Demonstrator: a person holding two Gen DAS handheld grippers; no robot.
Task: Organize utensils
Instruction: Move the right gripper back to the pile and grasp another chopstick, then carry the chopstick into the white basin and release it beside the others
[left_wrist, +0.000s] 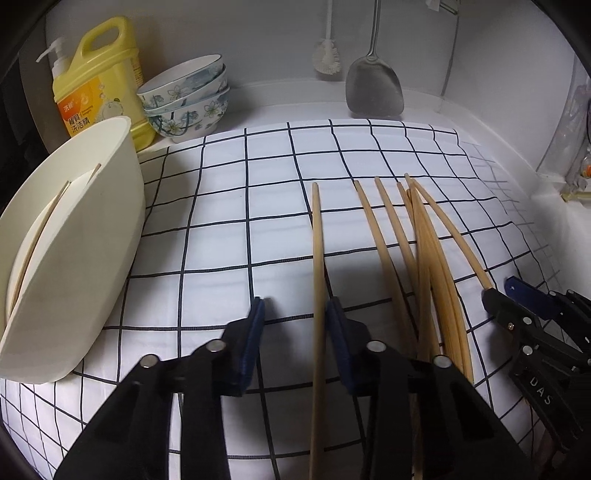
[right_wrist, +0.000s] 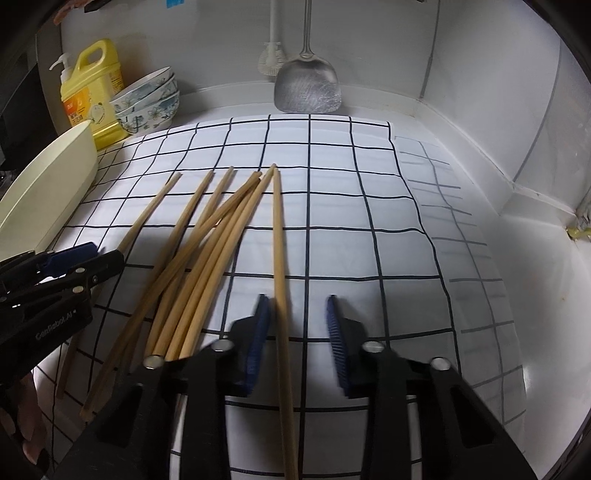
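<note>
White-walled counter alcove, covered by a grid-patterned cloth (left_wrist: 229, 221). Back wall: metal spatula (left_wrist: 373, 90) and brush (left_wrist: 327, 55) hanging. Left rear: yellow detergent jug (left_wrist: 101, 81), stacked floral bowls (left_wrist: 188, 99).

Chopsticks (right_wrist: 207, 251) lie loose on the cloth in a rough fan, tips pointing to the back wall; several cross each other. Cream holder (left_wrist: 77, 258) stands tilted at the left edge, with at least one stick visible inside it. Judgement: it is the collecting container.

Left gripper (left_wrist: 295, 306): jaws apart, nothing clamped. One separate chopstick (left_wrist: 317, 266) runs between the fingers, close against the right-hand pad; contact uncertain.

Right gripper (right_wrist: 297, 306): jaws apart, nothing clamped. The rightmost chopstick (right_wrist: 279, 243) passes just beside its left pad.

Judgement: each gripper straddles an outlying stick, probably because the singles are easier to pinch than the crossed bundle. Sorting looks early, as most sticks remain on the cloth.
</note>
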